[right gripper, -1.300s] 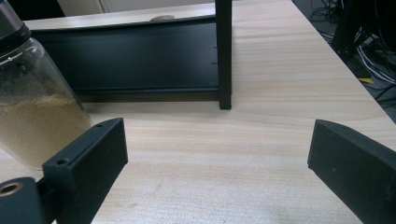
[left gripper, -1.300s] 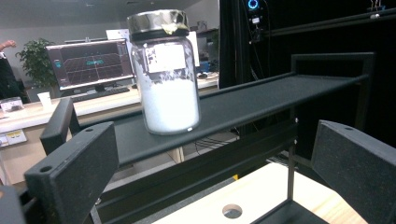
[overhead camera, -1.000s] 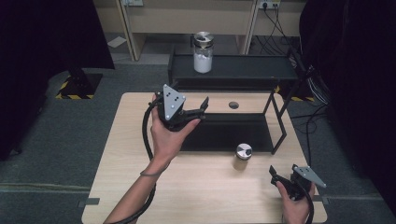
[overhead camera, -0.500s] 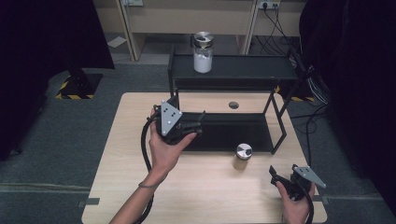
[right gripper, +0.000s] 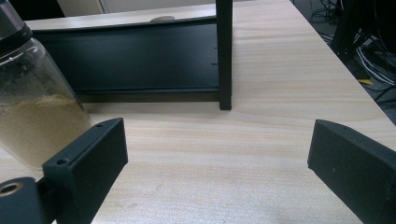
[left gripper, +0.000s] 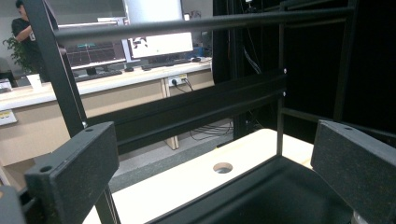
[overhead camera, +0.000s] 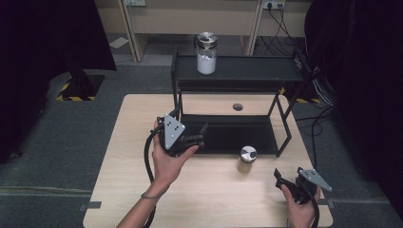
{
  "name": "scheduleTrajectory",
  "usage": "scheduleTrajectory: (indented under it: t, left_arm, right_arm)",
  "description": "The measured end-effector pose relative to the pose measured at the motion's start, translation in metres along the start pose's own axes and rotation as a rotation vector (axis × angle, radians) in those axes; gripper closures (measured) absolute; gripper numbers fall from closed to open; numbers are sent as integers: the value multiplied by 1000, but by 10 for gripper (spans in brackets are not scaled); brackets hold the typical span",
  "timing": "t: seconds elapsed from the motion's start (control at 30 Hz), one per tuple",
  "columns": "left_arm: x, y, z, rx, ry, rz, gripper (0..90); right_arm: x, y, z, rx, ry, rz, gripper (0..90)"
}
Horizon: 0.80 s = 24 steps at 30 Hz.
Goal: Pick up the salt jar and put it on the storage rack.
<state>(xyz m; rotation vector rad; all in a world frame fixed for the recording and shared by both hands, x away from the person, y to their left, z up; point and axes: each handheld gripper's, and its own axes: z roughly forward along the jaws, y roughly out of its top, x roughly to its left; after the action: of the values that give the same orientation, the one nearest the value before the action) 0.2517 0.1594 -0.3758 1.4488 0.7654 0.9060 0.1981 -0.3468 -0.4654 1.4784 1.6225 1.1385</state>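
Observation:
A black two-tier rack (overhead camera: 237,71) stands on the wooden table (overhead camera: 123,156). On its top shelf is a jar of white powder (overhead camera: 206,54). A small silver-lidded jar of tan powder (overhead camera: 246,159) stands on the table in front of the rack, and it appears at the left of the right gripper view as the tan jar (right gripper: 32,107). My left gripper (overhead camera: 202,136) is open at the left front of the lower shelf (left gripper: 261,196), with nothing between its jaws (left gripper: 215,172). Near the table's front right corner my right gripper (overhead camera: 283,183) is open and empty (right gripper: 217,163), right of the tan jar.
A round cable hole (overhead camera: 237,107) pierces the table behind the lower shelf. A rack post (right gripper: 224,51) stands ahead of the right gripper. Desks and cables lie beyond the table; a monitor (left gripper: 161,44) shows past the rack.
My left gripper has come down and toward the near side, from above the rack's left end to the front of the lower shelf. The right gripper and both jars have stayed put.

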Motion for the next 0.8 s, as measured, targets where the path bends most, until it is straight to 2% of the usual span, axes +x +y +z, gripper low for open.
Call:
scheduleTrajectory:
  t: [0.33, 0.8]
  left_arm:
    - [-3, -16, -6, 2, -9, 11, 1]
    - [-7, -43, -13, 23, -30, 4, 1]
  right_arm:
    - [0, 0, 0, 0, -1, -1, 49]
    - [1, 0, 0, -1, -2, -4, 50]
